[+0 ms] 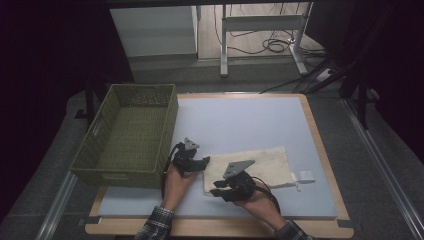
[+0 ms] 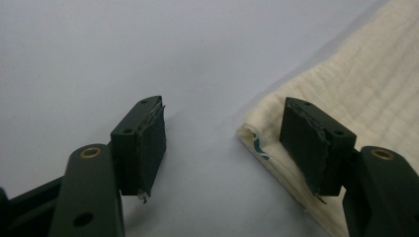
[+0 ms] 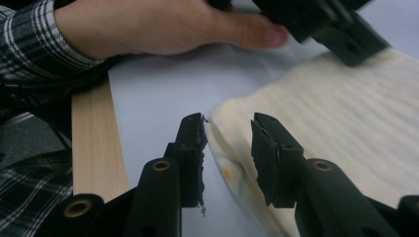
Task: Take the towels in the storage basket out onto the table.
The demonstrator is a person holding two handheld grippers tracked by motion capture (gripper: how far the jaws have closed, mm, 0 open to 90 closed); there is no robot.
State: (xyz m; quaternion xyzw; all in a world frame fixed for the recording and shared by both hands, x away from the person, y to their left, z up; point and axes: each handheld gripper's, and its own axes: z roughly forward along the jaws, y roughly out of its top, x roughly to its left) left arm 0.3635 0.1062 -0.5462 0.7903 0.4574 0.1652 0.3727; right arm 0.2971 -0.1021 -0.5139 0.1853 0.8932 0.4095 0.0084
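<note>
A cream folded cloth (image 1: pixel 257 164) lies on the pale blue mat (image 1: pixel 250 120), near the front. My left gripper (image 1: pixel 202 164) sits at the cloth's left edge. In the left gripper view the left gripper (image 2: pixel 225 118) is open, one jaw on bare mat and the other over the cloth (image 2: pixel 356 84) at its corner. My right gripper (image 1: pixel 215 191) is at the cloth's near left corner. Its jaws (image 3: pixel 227 128) stand astride the folded edge of the cloth (image 3: pixel 336 108) with a gap on both sides, so it is open.
A green woven basket (image 1: pixel 115 176) stands on the table's left side, close beside the left hand. A white tag (image 1: pixel 304 176) sticks out of the cloth's right end. The table's wooden front edge (image 3: pixel 91 143) runs just behind the right gripper. The left hand (image 3: pixel 163 24) lies across it.
</note>
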